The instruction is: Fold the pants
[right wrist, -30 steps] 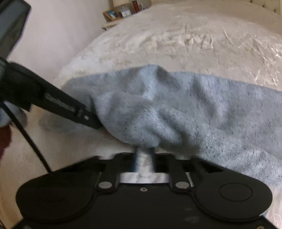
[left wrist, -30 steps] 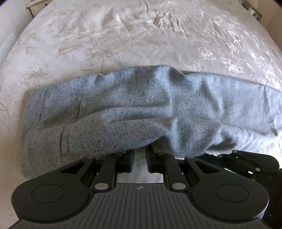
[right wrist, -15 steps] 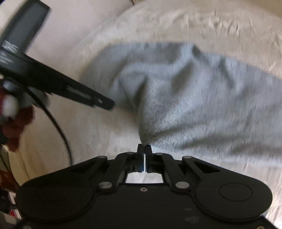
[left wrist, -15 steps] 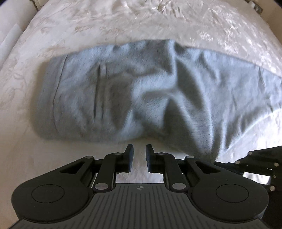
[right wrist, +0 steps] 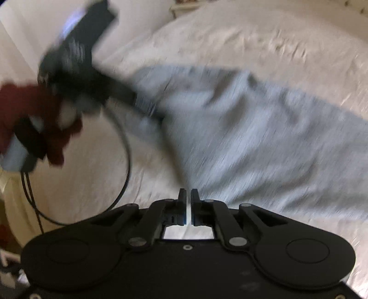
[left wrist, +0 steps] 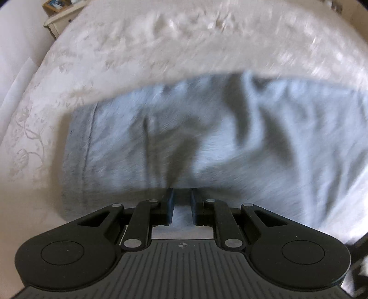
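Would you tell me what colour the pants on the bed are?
Light grey pants, seen best in the left wrist view.

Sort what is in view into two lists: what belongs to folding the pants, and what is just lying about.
Belongs to the job:
- grey pants
- left hand-held gripper
- right hand-held gripper
- bed cover, the surface they lie on

Just lying about:
- bedside table
- framed picture

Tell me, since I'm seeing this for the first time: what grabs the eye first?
A rumpled grey pair of pants sprawls across the middle of a cream floral bedspread. In the right wrist view, the left hand-held gripper, held by a red-sleeved hand, reaches in from the left over the fabric.
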Motion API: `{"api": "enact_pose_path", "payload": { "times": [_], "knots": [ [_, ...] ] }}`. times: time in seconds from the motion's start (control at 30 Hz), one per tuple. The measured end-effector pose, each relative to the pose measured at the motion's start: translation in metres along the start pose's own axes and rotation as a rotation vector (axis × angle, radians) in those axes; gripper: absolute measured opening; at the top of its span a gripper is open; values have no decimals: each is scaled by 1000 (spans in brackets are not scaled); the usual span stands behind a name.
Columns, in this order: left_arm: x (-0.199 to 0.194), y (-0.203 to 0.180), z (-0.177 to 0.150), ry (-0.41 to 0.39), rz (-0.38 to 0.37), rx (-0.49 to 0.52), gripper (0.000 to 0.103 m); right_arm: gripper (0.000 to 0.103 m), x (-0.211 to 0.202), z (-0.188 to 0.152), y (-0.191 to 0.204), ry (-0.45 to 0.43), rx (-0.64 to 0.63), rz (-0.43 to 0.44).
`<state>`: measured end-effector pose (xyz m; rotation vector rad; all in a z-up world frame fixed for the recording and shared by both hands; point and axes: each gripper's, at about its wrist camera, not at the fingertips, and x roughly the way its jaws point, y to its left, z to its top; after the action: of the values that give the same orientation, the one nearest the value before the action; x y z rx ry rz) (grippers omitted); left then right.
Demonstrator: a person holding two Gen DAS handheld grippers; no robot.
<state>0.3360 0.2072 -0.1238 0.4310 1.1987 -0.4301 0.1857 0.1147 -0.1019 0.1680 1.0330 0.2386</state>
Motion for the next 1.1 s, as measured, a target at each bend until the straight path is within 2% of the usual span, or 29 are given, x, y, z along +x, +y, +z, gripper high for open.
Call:
{"api": "enact_pose_path", "payload": {
  "times": [0.07,0.13,0.2,0.27,0.37,0.43,0.5,0.57,0.67,0.8,0.9,1.0,1.07,1.1],
  "knots": [
    [16,11,-8,40,52,62,20,11,7,11,-4,-10,6,-21],
    [17,21,-13,39,25,73,19,11,16,18,-6,-23,-4,-32],
    [15,25,-15,48,35,83,18,11,31,24,-8,-17,-17,-48],
    [14,24,-17,50,44,99,18,14,52,21,-9,41,-15,-68],
    [16,25,-24,74,56,104,18,10,85,8,-17,212,-49,-100],
    [17,28,-25,94,52,83,18,10,75,11,-21,201,-74,-68],
    [10,33,-25,94,45,57,18,11,56,22,-27,131,-87,-67],
    [0,36,-22,74,44,36,18,12,41,40,-37,24,-68,-78],
    [-19,37,-11,5,23,-4,18,13,43,72,-59,-60,-2,-95],
    [-17,39,7,-34,9,-62,18,13,72,101,-76,-77,5,-151],
    [-1,45,12,-21,29,-94,18,13,103,119,-92,-69,47,-183],
    [11,56,12,1,23,-100,14,12,129,139,-116,-34,71,-259],
    [11,54,10,0,29,-81,13,4,141,142,-128,-28,87,-285],
    [9,53,10,-2,30,-75,13,4,144,145,-134,-29,93,-302]
  ]
}}
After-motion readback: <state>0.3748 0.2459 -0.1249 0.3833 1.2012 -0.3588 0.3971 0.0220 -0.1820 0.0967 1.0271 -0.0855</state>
